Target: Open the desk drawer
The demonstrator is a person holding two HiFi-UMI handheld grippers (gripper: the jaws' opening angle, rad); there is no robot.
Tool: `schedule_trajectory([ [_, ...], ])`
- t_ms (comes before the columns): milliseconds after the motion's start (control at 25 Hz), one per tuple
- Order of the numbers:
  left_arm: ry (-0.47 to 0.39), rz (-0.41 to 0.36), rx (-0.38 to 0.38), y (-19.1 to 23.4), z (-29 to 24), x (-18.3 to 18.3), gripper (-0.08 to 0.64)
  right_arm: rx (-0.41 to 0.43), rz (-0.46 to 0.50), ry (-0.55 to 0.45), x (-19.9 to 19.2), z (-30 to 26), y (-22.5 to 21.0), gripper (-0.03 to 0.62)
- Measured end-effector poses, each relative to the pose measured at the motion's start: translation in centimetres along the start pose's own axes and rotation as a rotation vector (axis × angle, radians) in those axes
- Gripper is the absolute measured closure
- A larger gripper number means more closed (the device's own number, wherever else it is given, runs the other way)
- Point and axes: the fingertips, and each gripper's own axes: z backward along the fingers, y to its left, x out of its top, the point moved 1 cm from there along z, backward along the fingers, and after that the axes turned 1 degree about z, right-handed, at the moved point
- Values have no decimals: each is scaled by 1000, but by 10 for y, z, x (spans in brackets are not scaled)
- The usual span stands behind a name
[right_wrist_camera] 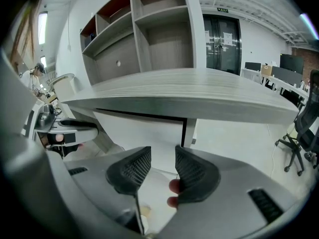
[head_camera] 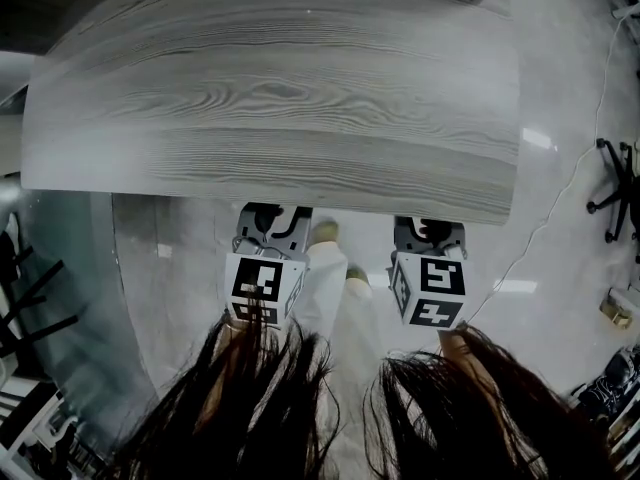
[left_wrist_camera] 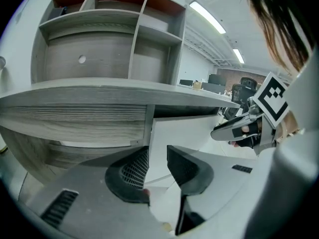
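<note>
The grey wood-grain desk top (head_camera: 270, 98) fills the upper head view. Both grippers sit just below its front edge. My left gripper (head_camera: 272, 220) and right gripper (head_camera: 430, 233) point in under the desk side by side. The white drawer front (left_wrist_camera: 184, 133) hangs under the desk top, with a dark gap along its upper edge. In the left gripper view, my left gripper (left_wrist_camera: 157, 153) is open, with only the drawer front seen past the gap. In the right gripper view, my right gripper (right_wrist_camera: 163, 153) is open before the drawer front (right_wrist_camera: 144, 131), and nothing is between the pads.
A grey shelf unit (left_wrist_camera: 109, 39) with several compartments stands on the back of the desk. An office chair (right_wrist_camera: 299, 133) is at the right, and a chair base (head_camera: 620, 188) and a thin cable (head_camera: 560, 208) are on the pale floor. The person's hair (head_camera: 300, 408) hangs over the lower head view.
</note>
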Motion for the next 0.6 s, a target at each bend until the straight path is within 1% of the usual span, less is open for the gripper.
schedule_trajectory([
  [120,-9,-25,0,1,-2,13,455,-3,9,7,-3,0,0,450],
  [320,-9,-17,4,4,-7,9,446,-7,-2,18,-4,-2,-2,434],
  [480,-9,7,6,7,-11,2,439,-8,-4,19,-4,-2,0,423],
  [600,-10,-9,0,7,-11,9,433,-10,-13,24,-3,-2,2,417],
])
